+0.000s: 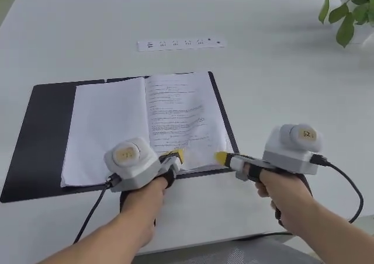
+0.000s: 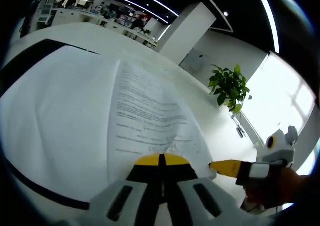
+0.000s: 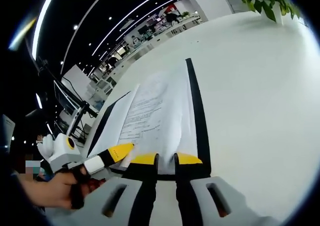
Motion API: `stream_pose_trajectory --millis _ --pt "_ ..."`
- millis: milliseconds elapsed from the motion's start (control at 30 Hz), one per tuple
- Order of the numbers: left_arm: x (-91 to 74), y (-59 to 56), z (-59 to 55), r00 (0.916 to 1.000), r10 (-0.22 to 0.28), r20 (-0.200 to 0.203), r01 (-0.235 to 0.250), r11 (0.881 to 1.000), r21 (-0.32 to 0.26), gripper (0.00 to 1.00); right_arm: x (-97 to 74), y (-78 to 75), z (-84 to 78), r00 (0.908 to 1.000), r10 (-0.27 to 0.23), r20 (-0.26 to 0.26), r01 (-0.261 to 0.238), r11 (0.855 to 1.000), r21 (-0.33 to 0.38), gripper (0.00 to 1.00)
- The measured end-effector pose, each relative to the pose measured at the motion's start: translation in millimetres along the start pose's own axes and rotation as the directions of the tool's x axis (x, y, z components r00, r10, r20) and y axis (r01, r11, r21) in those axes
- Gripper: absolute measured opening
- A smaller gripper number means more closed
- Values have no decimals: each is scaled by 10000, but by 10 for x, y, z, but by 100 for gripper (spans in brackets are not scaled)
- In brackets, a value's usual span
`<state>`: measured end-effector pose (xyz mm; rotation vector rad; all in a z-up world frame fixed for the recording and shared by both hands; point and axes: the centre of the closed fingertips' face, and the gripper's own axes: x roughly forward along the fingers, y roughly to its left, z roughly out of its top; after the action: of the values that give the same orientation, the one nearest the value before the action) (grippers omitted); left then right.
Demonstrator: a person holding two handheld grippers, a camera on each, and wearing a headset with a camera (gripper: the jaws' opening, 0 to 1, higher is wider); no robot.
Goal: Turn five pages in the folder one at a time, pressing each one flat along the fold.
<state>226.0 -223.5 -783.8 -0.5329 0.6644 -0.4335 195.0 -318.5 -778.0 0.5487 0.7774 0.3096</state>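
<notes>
The folder [image 1: 35, 135] lies open on the white table, its black cover spread to the left. A blank white page [image 1: 105, 129] faces a printed page [image 1: 178, 112]. My left gripper [image 1: 175, 156] is shut, its yellow tips [image 2: 161, 160] together over the printed page's [image 2: 150, 116] near edge, close to the fold. My right gripper [image 1: 222, 157] sits at that page's lower right corner with its jaws a narrow gap apart [image 3: 166, 158]; page [image 3: 155, 111] shows through the gap. The two grippers' tips almost meet.
A white power strip [image 1: 180, 43] lies beyond the folder. A potted plant [image 1: 345, 7] stands at the far right. Bare table [image 1: 292, 77] stretches to the right of the folder, and the table's front edge [image 1: 210, 240] is just under my hands.
</notes>
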Motion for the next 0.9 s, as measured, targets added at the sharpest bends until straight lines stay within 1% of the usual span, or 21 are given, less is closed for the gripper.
stream_pose_trajectory --millis 67,100,167,200,233,267,300,333,400,433,500,567,600,667,733,800,833,867,900 --pt "1 -1 -1 10000 5 -11 -5 10000 92 0 -14 -17 21 9998 12 211 -23 9986 531 7" --pt "0 -5 -1 10000 16 -24 -16 9999 172 0 -25 -11 29 9994 129 330 -166 9935 1131 8" --pt "-1 -7 -1 10000 22 -35 -22 9998 217 0 -38 -19 52 9978 274 595 -376 9833 1779 7" --pt "-1 -8 0 10000 24 -46 -23 9997 243 0 -52 -17 62 9968 331 725 -484 9739 2217 7" --pt "-1 -9 1 10000 30 -59 -29 9996 266 0 -66 -17 48 9968 362 709 -524 9686 2429 5" --pt "-1 -12 2 10000 39 -81 -36 9994 330 0 -75 -44 31 9972 319 672 -472 9699 2391 3" --pt "-1 -21 3 9999 49 -127 -43 9991 419 0 -80 -48 34 9967 329 744 -502 9684 2442 2" --pt "-1 -27 3 9999 50 -162 -42 9987 498 0 -88 -33 43 9959 384 818 -584 9644 2580 2" --pt "0 -38 2 9997 70 -241 -55 9980 627 0 -107 3 63 9949 429 911 -658 9618 2656 1" --pt "2 -32 6 9996 105 -251 -88 9978 662 0 -124 3 86 9942 355 1015 -613 9627 2637 0" --pt "-12 -22 20 9992 251 -295 -224 9957 899 0 -148 53 127 9925 522 1109 -800 9615 2630 0" --pt "-44 -7 37 9990 342 -297 -307 9931 1128 0 -180 103 170 9909 593 1207 -878 9649 2474 0" --pt "-69 8 56 9989 391 -266 -353 9909 1302 0 -198 157 202 9885 757 1312 -1063 9636 2454 0" --pt "-132 8 96 9991 377 -217 -341 9884 1478 0 -225 219 255 9858 839 1452 -1163 9658 2317 0" --pt "-170 24 141 9993 354 -130 -327 9852 1685 4 -247 312 312 9798 1117 1658 -1483 9623 2280 0" --pt "-246 21 188 9996 271 -123 -240 9779 2078 6 -261 424 358 9765 1286 1728 -1628 9660 2010 0" --pt "-286 35 214 9996 282 -92 -255 9754 2190 6 -270 513 395 9711 1519 1842 -1867 9640 1894 0" --pt "-322 40 236 9996 269 -66 -248 9750 2209 8 -268 559 413 9695 1603 1856 -1946 9634 1843 0" --pt "-374 40 278 9999 155 47 -162 9723 2331 9 -275 656 450 9637 1825 1949 -2169 9609 1722 0"
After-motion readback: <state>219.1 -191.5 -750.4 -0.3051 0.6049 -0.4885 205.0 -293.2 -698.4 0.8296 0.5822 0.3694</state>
